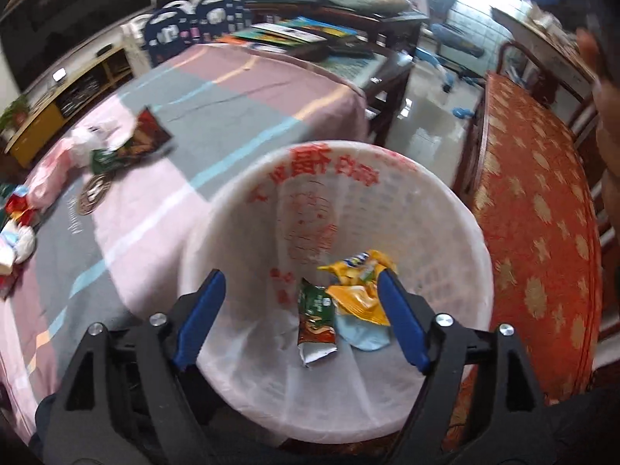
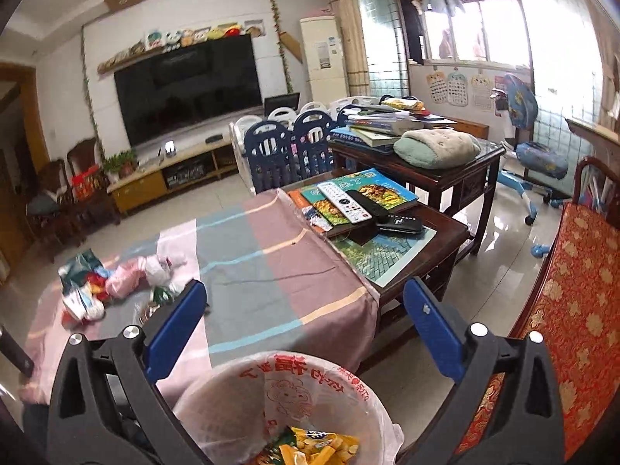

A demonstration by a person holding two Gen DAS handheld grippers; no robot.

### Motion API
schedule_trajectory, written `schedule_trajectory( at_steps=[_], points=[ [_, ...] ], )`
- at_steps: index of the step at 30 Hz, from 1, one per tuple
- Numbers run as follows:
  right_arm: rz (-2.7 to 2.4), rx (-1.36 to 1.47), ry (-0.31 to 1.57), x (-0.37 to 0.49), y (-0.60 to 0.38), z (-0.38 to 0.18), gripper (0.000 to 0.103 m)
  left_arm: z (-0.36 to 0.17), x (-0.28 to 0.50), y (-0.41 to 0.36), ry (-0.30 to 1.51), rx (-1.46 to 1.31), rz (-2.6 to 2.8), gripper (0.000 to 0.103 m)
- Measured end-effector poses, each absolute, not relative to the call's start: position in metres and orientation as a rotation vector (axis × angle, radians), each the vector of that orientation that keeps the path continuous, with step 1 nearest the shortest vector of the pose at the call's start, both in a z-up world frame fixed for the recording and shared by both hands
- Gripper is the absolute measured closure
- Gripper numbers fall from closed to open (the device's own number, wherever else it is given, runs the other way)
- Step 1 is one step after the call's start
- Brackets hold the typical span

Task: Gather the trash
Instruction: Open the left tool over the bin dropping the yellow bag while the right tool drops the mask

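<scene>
A white bin point(image 1: 457, 232) lined with a red-printed plastic bag stands beside the cloth-covered table point(image 1: 232, 116). In it lie a green wrapper point(image 1: 316, 317), yellow wrappers point(image 1: 360, 290) and a pale blue scrap point(image 1: 364, 335). My left gripper point(image 1: 300, 290) is open and empty right over the bin's mouth. My right gripper point(image 2: 304, 304) is open and empty, above the bin point(image 2: 348, 387) and facing the table. Loose trash lies on the table's left part: a red-green packet point(image 1: 143, 135), pink and white bags point(image 2: 135, 275), small wrappers point(image 2: 83, 298).
A red patterned bench seat point(image 1: 542, 232) runs right of the bin. Books and remote controls point(image 2: 348, 201) lie on the dark wood table's far end. A second dark table point(image 2: 426, 162) with books and a cushion stands behind. A blue chair point(image 2: 534, 155) is by the window.
</scene>
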State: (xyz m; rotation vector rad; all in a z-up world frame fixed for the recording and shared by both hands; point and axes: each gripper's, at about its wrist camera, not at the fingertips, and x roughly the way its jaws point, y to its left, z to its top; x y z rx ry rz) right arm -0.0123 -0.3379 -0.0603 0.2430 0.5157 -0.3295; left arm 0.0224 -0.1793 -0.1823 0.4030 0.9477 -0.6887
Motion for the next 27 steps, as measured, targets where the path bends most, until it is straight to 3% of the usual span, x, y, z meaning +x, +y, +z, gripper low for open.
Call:
schedule_trajectory(
  at_steps=[10, 17, 21, 27],
  points=[
    [-0.274, 0.242, 0.513, -0.006, -0.304, -0.073, 0.003, -0.171, 0.083, -0.087, 0.987, 0.093, -0.35, 0.019],
    [-0.127, 0.29, 0.699, 0.019, -0.286, -0.098, 0.003, -0.178, 0.111, -0.014, 1.003, -0.052, -0.115, 0.019],
    [-0.097, 0.282, 0.759, 0.028, -0.272, -0.111, 0.003, -0.183, 0.126, 0.034, 1.006, -0.129, 0.011, 0.03],
    [-0.065, 0.284, 0.806, 0.042, -0.259, -0.123, 0.003, -0.19, 0.15, 0.098, 1.005, -0.251, 0.159, 0.032]
  ],
)
